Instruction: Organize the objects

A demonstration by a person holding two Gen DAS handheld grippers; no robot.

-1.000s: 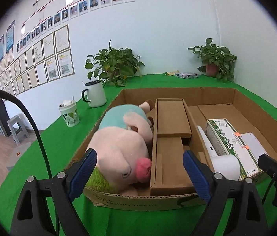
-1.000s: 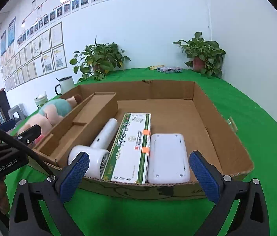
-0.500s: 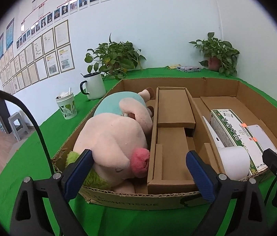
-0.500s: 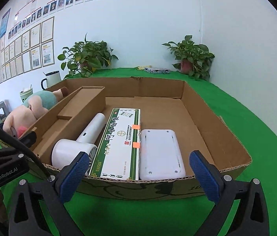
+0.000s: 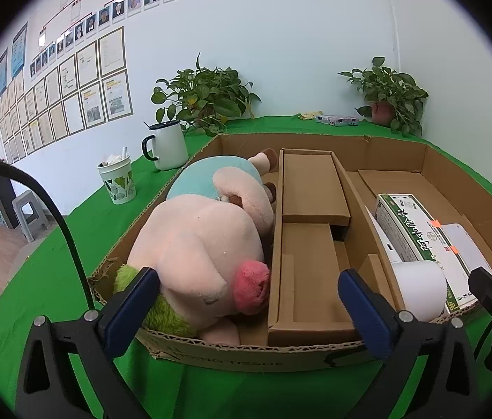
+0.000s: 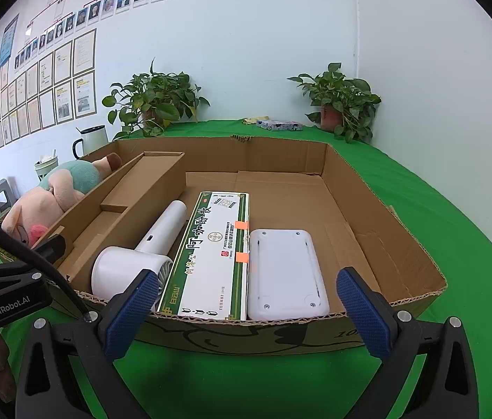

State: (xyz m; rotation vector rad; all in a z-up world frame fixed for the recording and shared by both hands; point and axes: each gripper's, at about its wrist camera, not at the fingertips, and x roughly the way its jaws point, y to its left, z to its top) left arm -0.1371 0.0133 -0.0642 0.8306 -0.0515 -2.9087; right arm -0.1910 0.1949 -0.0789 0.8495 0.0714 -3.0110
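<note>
Green cloth covers the worktop (image 6: 438, 209), which runs back to a white wall hung with framed papers and two potted plants.

Left tool (image 5: 246, 300): its jaws are opening and stand wide, with nothing between the pads. It hovers just off the near wall of the cardboard box (image 5: 246, 352), aimed at the box's left compartment. Straight ahead lies the plush pig (image 5: 204, 244), filling that compartment, snout toward the tool and its body running lengthwise toward the worktop's far edge. Just right of the pig is the brown cardboard insert (image 5: 312, 209), also lengthwise.

Right tool (image 6: 246, 300): the blue pads are spread wide and bare, hanging before the near wall of the box's right compartment. Inside, side by side and touching or nearly so, lie the white hair dryer (image 6: 141, 265), the green-and-white carton (image 6: 214, 255) and the white flat device (image 6: 284, 272), all with long axes pointing away from the tool toward the worktop's far edge. Floor space to their right is bare.

Everything in sight already sits in the box, so the sorting looks close to done. If anything needs a nudge, the pig falls to the left hand and the three white items to the right; each tool would straddle its item across the short width.

Outside the box, near the worktop's left edge, stand a white mug (image 5: 167, 146) and a paper cup (image 5: 117, 181).
</note>
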